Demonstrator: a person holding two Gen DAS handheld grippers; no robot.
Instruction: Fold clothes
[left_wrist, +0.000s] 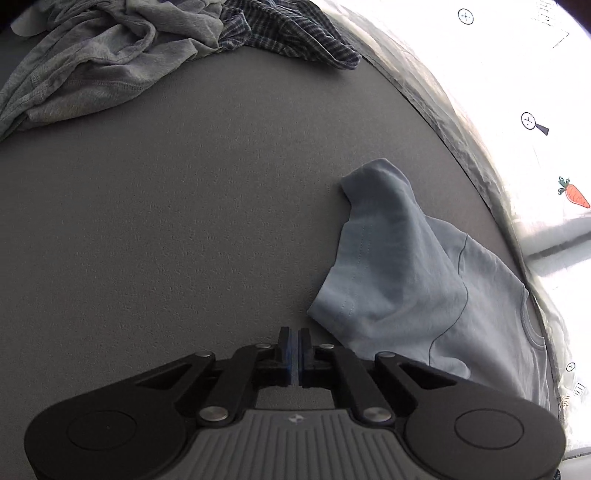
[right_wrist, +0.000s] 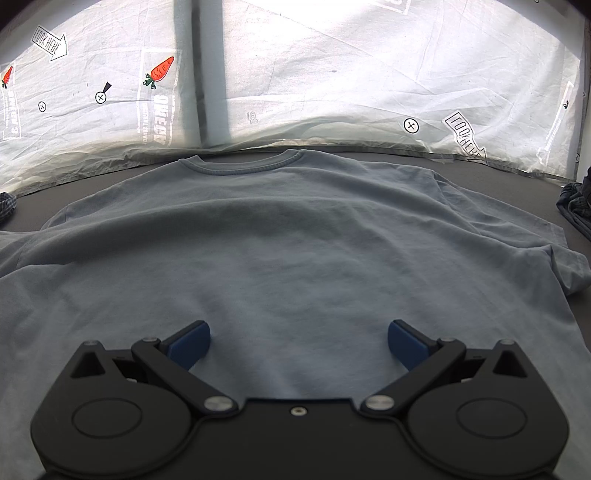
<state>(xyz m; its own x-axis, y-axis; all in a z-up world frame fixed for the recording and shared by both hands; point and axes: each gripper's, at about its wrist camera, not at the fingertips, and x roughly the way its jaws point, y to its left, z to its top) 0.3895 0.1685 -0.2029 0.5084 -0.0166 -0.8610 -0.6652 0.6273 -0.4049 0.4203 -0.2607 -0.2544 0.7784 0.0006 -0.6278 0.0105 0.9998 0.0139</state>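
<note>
Right wrist view shows the light blue T-shirt (right_wrist: 295, 236) spread nearly flat on the gray table (right_wrist: 498, 164), collar away from me, no fold made yet. My right gripper (right_wrist: 299, 341) hovers over its lower half, jaws wide apart. My left gripper (left_wrist: 294, 354) is closed on nothing beside the sleeve (left_wrist: 376, 236); a gray garment (left_wrist: 103, 62) and a plaid shirt (left_wrist: 295, 29) wait beyond.

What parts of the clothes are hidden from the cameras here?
- Light blue T-shirt, right wrist view: its bottom hem is behind the open right gripper.
- Same shirt, left wrist view: the far side is cut off by the frame edge.
- Gray garment and plaid garment, left wrist view: crumpled, tops cut off, so their types are unclear.
- Left gripper: shut, apparently empty.
</note>
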